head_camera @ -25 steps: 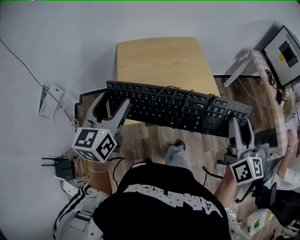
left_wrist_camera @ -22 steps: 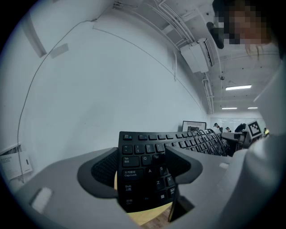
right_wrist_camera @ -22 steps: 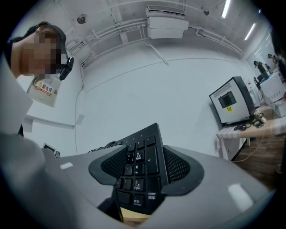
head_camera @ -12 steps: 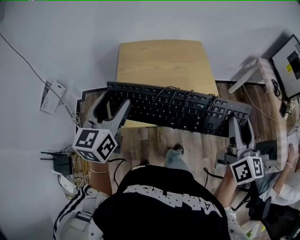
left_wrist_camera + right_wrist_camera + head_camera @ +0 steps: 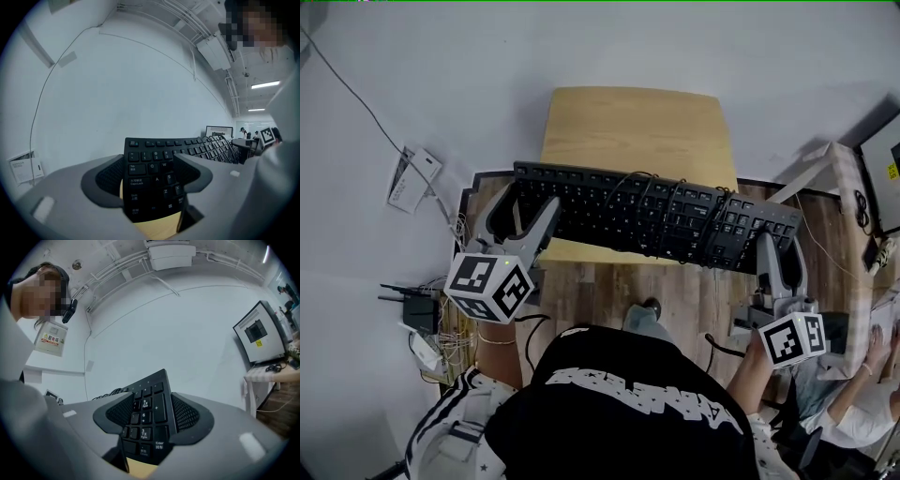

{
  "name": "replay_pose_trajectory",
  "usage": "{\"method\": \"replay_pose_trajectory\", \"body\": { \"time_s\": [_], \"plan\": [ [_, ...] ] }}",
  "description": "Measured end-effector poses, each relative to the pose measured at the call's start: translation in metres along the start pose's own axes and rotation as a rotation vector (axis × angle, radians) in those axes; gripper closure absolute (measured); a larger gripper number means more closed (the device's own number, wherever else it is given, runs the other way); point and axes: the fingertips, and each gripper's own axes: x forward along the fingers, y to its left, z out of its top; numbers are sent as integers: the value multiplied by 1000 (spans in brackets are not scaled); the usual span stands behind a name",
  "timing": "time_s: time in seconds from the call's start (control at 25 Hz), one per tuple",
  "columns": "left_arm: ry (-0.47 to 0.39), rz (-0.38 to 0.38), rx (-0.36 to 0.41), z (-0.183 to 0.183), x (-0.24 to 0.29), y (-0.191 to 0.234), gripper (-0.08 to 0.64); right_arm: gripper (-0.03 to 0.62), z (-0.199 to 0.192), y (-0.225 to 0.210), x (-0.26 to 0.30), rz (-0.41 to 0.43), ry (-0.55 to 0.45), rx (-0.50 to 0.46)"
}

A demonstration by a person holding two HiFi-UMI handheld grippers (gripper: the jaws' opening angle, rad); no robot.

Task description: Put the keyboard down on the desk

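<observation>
A long black keyboard [image 5: 609, 208] with its cable coiled on top hangs in the air over the near edge of a small light-wood desk [image 5: 633, 122]. My left gripper [image 5: 523, 212] is shut on its left end, and my right gripper [image 5: 777, 251] is shut on its number-pad end. In the left gripper view the keyboard [image 5: 152, 180] runs between the ribbed pads [image 5: 105, 180], with a strip of desk [image 5: 154, 226] below. The right gripper view shows the number-pad keys [image 5: 147, 420] between the pads [image 5: 187, 416].
A white wall stands behind the desk, with a paper sheet [image 5: 412, 178] on it at the left. A router [image 5: 417, 305] and tangled cables lie on the floor to the left. A white table [image 5: 834, 169] stands at the right, and a seated person [image 5: 862, 412] is at lower right.
Both grippers keep their hold on the keyboard. The head view has shifted, so the desk sits a little lower in the picture and closer under the keyboard.
</observation>
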Motion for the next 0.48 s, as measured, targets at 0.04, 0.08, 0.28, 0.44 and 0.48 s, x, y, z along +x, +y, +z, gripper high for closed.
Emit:
{"method": "replay_pose_trajectory", "body": {
  "time_s": [0.04,0.08,0.28,0.44,0.48],
  "plan": [
    [-8,6,7,1,-1,0,247,336,-1,-1,1,10,-8,3],
    [-17,13,12,2,-1,0,247,336,-1,-1,3,20,-15,4],
    [71,-29,-50,-12,10,2,247,336,2,2,-1,-58,66,-6],
    [137,-113,-112,-22,25,6,247,336,11,14,-11,-164,119,-38],
    [137,-139,-113,-22,30,7,247,336,12,19,-14,-185,109,-45]
  ]
}}
